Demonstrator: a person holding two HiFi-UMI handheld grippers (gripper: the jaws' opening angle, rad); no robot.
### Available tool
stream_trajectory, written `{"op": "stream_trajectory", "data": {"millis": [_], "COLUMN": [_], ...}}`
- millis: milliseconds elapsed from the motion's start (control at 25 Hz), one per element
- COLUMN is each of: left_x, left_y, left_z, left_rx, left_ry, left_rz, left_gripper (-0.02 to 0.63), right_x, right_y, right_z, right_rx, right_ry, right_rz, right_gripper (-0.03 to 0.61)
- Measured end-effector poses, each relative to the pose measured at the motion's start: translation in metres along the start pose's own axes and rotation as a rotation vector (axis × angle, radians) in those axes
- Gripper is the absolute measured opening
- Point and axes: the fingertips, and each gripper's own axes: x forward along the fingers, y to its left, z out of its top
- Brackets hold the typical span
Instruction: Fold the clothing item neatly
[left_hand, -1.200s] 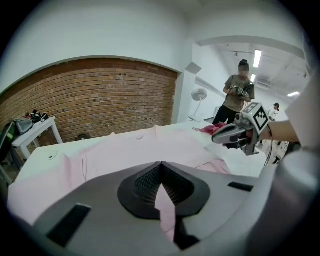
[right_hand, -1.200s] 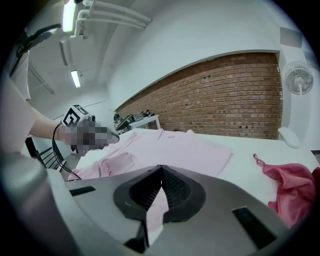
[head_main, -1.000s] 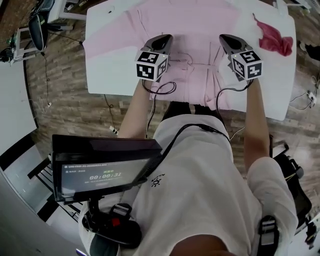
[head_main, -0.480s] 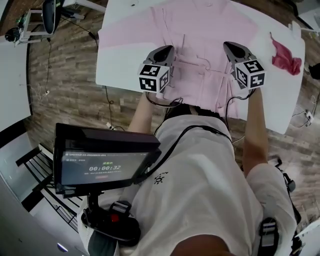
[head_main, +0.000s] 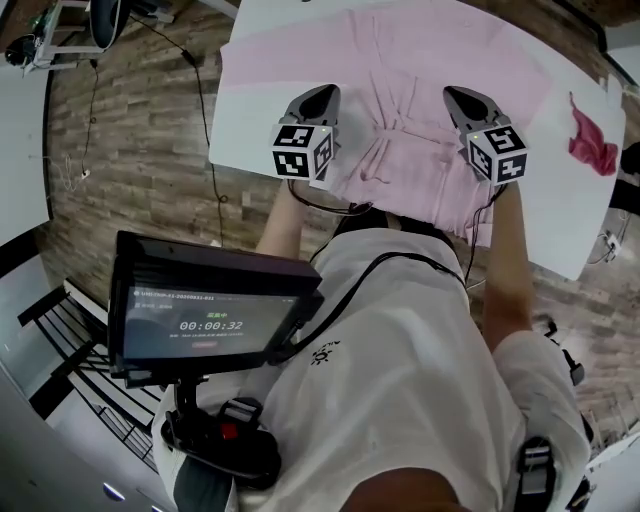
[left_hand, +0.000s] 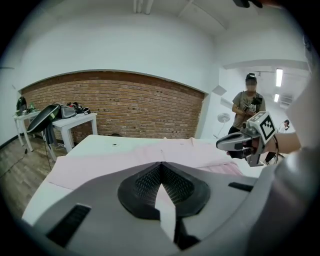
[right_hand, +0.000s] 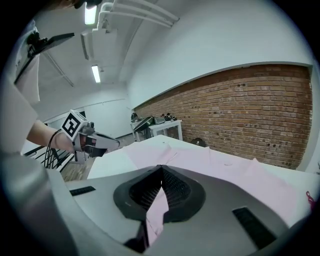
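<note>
Garment: pink shirt (head_main: 420, 60) spread on white table (head_main: 240, 130), near edge bunched.
From the left we record the left gripper (head_main: 322, 95), jaws closed on a pinch of the pink fabric; gathered folds of the shirt between both grippers; right gripper (head_main: 457, 97) likewise clamped on the fabric; red cloth (head_main: 592, 145) lying apart at the table's right end.

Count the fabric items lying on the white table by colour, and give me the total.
pale pink cloth garment: 1
dark red crumpled cloth: 1
Total: 2
</note>
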Motion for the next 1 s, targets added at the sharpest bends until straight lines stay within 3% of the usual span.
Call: {"op": "stream_trajectory", "data": {"millis": [480,800,1000], "left_x": [-0.021,-0.034,-0.044], "left_y": [0.133,0.242,0.262], "left_z": [-0.033,-0.063,-0.083], "left_rx": [-0.093,-0.17,-0.201], "left_ry": [-0.001,0.035,0.051], "left_rz": [0.116,0.261,0.325], "left_gripper": [0.003,0.003,0.003], "right_x": [0.087,0.131,0.135], "right_y": [0.072,0.114,0.127], "right_z": [0.02,0.032,0.025], "right_rx": [-0.04,-0.068,-0.082], "right_ry": [0.018,0.057,0.078], "right_rz": [0.058,0.101,0.136], "right_gripper": [0.003,0.003,0.003]}}
